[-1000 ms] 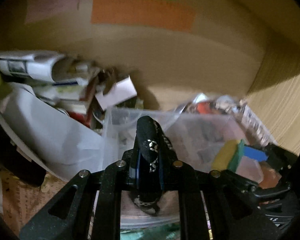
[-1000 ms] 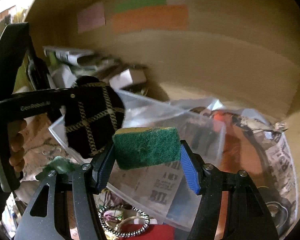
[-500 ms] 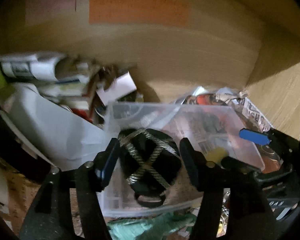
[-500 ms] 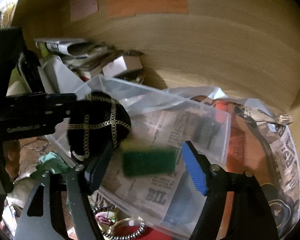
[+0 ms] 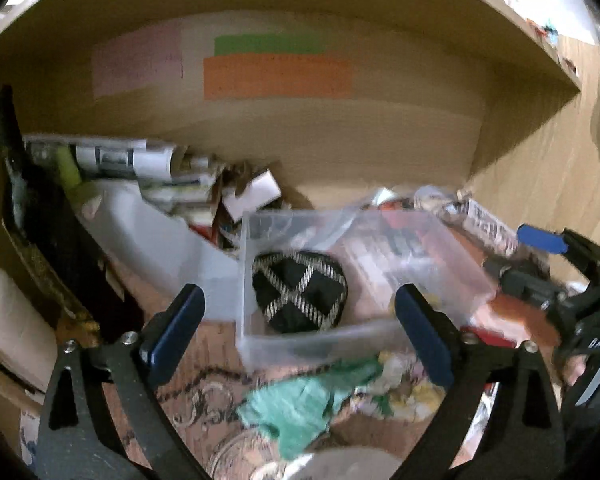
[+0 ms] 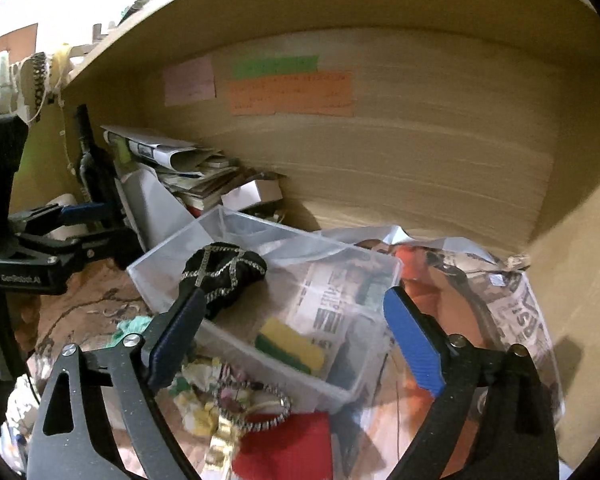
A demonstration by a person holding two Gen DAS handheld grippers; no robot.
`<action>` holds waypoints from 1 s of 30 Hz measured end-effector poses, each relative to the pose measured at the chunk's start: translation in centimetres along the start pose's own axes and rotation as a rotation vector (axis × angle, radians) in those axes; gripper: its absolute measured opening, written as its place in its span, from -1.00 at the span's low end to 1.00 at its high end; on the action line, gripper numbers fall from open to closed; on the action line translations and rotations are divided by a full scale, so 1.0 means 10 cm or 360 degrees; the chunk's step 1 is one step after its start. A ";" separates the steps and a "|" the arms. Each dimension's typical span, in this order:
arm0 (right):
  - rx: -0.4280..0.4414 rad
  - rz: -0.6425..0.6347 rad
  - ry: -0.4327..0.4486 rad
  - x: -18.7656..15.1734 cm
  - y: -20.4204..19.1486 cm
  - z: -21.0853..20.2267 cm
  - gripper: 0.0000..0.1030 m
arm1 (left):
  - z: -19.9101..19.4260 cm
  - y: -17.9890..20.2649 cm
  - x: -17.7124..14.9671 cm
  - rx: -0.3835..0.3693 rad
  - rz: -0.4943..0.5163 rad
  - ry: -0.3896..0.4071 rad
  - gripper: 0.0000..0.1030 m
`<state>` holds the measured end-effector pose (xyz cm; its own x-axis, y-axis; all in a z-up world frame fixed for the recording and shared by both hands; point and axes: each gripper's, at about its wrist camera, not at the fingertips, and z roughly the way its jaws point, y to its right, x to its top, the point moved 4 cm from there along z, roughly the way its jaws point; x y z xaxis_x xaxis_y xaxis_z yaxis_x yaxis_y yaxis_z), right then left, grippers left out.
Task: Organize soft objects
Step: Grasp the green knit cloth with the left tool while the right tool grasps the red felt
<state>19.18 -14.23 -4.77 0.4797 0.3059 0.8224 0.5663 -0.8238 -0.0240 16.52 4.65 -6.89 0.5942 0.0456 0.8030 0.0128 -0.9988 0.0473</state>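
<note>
A clear plastic bin (image 5: 256, 344) (image 6: 168, 256) stands on the shelf. A black pouch with silver chain trim (image 5: 300, 291) (image 6: 222, 272) lies in its left end. A yellow and green sponge (image 6: 292, 344) lies in the bin's near part. My left gripper (image 5: 300, 336) is open and empty, held back in front of the bin. My right gripper (image 6: 296, 336) is open and empty above the bin's near wall. The left gripper also shows at the left edge of the right wrist view (image 6: 66, 226).
A green cloth (image 5: 300, 400) and a beaded bracelet (image 6: 256, 404) lie in front of the bin, beside a red item (image 6: 284, 448). Rolled papers and books (image 6: 180, 168) are stacked at the back left. Newspaper under plastic (image 6: 512, 316) lies to the right.
Both grippers opened and dropped their loads into the bin: the left let go of the black pouch, the right let go of the sponge. Both have pulled back and up.
</note>
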 end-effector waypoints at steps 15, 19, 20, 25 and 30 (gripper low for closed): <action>-0.0038 0.0129 -0.0289 -0.88 0.19 0.05 0.63 | 0.53 -0.12 -0.80 -0.0094 -0.0050 -0.0385 0.88; 0.0005 0.0124 -0.0377 -0.97 0.17 0.12 0.02 | 0.63 -0.10 -0.86 -0.0110 -0.0048 -0.0428 0.70; 0.0011 0.0125 -0.0388 -1.00 0.16 0.13 -0.02 | 0.63 -0.09 -0.87 -0.0110 -0.0047 -0.0430 0.63; 0.0036 0.0165 -0.0364 -1.02 0.17 0.13 -0.56 | 0.60 -0.10 -0.88 -0.0120 -0.0044 -0.0400 0.27; -0.0009 0.0163 -0.0279 -0.96 0.16 0.05 -0.78 | 0.53 -0.12 -0.88 -0.0124 -0.0047 -0.0382 -0.21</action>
<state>15.79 -18.23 -12.95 0.6440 0.2984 0.7044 0.5051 -0.8574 -0.0985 15.57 5.37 -17.18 0.7685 0.0599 0.6370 -0.0234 -0.9923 0.1215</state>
